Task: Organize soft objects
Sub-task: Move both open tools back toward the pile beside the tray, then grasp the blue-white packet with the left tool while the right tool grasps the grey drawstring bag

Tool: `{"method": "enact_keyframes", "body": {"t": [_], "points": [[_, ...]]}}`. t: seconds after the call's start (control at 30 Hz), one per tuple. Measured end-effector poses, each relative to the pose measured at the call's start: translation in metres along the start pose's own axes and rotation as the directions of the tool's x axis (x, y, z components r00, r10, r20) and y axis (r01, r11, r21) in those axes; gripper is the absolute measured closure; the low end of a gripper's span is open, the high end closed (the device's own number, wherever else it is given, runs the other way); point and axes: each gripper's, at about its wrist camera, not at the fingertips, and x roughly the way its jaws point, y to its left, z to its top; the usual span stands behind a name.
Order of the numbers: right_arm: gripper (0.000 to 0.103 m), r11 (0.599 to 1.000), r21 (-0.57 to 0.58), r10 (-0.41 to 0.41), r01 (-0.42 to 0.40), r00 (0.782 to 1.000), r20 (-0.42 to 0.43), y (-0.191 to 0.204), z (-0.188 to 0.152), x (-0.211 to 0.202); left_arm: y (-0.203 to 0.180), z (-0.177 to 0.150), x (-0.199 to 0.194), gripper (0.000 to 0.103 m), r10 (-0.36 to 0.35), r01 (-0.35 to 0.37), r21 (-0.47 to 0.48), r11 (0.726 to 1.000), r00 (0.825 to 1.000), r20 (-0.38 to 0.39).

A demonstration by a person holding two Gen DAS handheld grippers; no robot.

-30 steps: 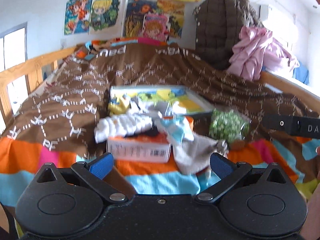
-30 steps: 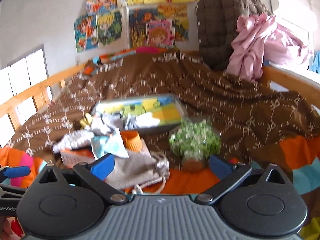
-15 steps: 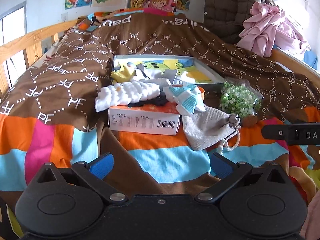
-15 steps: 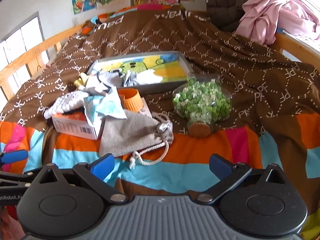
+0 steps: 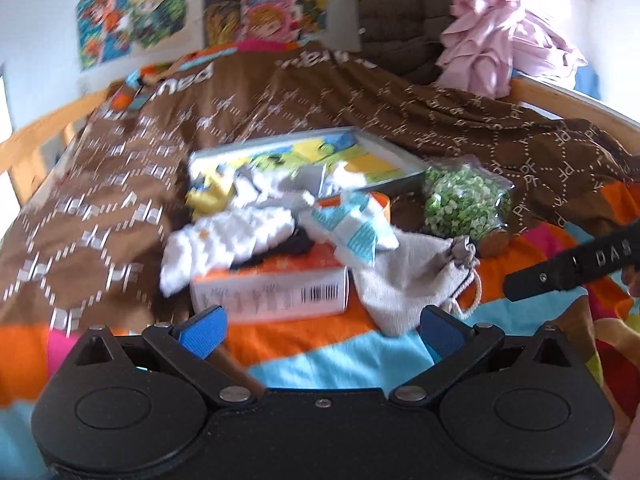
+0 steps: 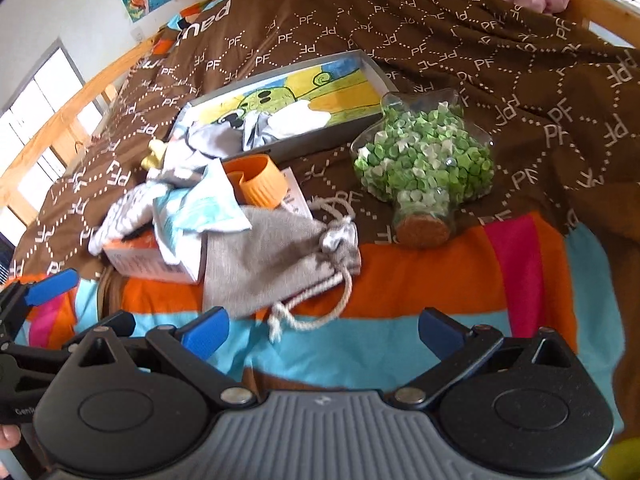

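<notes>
Clutter crowds the bed (image 6: 400,288): a grey drawstring pouch (image 6: 272,260) lies at centre, half on an orange-and-white carton (image 5: 272,292), with a cork-stoppered glass jar (image 6: 424,160) of green paper stars at 2 o'clock. White knitted socks (image 5: 224,240) drape the carton at 10 o'clock, before a shallow picture tray (image 6: 300,96). Left hand-held gripper (image 5: 320,332) and right hand-held gripper (image 6: 320,332) both gape wide, holding nothing.

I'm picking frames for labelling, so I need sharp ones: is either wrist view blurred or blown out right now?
Left wrist view: motion-smeared; the white knitted sock and the barcode on the orange-topped cardboard box are soft, and the upper right corner is washed out. Right wrist view: sharper; the glass jar of green paper stars and grey drawstring pouch read clearly, with fisheye bending at the edges.
</notes>
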Motion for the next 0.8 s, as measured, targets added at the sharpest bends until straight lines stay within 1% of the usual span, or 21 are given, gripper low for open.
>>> {"method": "enact_keyframes", "body": {"t": [0.1,0.17,0.23,0.3,0.37,0.43,0.5,0.57,0.63,0.73,0.8], "points": [[0.0,1.0,-0.016,0.012,-0.012,1.0,0.0,-0.002,0.009,0.011,0.002,0.007,0.01,0.001,-0.043,0.042,0.014,0.999,0.999,0.027],[0.0,0.996,-0.09,0.004,-0.003,1.0,0.005,0.002,0.014,0.016,0.003,0.012,0.016,0.001,-0.071,0.07,0.019,0.997,0.996,0.051],[0.0,0.981,-0.192,-0.024,0.033,0.998,0.05,0.009,0.017,0.017,0.006,0.015,0.022,0.001,-0.098,0.097,0.015,0.995,0.994,0.055],[0.0,0.949,-0.309,-0.035,0.064,0.994,0.099,0.017,0.02,0.019,0.012,0.018,0.026,0.001,-0.121,0.122,-0.009,0.993,0.991,0.064],[0.0,0.911,-0.407,-0.029,0.074,0.993,0.116,0.025,0.022,0.023,0.019,0.018,0.031,0.001,-0.133,0.136,-0.034,0.99,0.988,0.072],[0.0,0.873,-0.484,0.0,0.055,0.993,0.114,0.03,0.023,0.029,0.025,0.019,0.036,0.001,-0.141,0.144,-0.043,0.989,0.987,0.074],[0.0,0.826,-0.564,0.029,0.028,0.995,0.093,0.036,0.022,0.035,0.028,0.021,0.041,0.001,-0.152,0.156,-0.037,0.987,0.985,0.083],[0.0,0.78,-0.625,0.041,0.016,0.996,0.077,0.041,0.02,0.042,0.028,0.025,0.047,0.001,-0.171,0.172,-0.006,0.985,0.981,0.097],[0.0,0.745,-0.667,0.053,0.003,0.997,0.063,0.046,0.017,0.048,0.029,0.029,0.05,0.001,-0.194,0.191,0.038,0.981,0.975,0.11],[0.0,0.716,-0.698,0.066,-0.012,0.997,0.051,0.048,0.015,0.054,0.026,0.033,0.059,0.001,-0.243,0.228,0.128,0.965,0.963,0.117],[0.0,0.698,-0.716,0.064,-0.005,0.996,0.055,0.051,0.013,0.057,0.024,0.034,0.067,0.001,-0.277,0.256,0.172,0.951,0.954,0.113]]}}
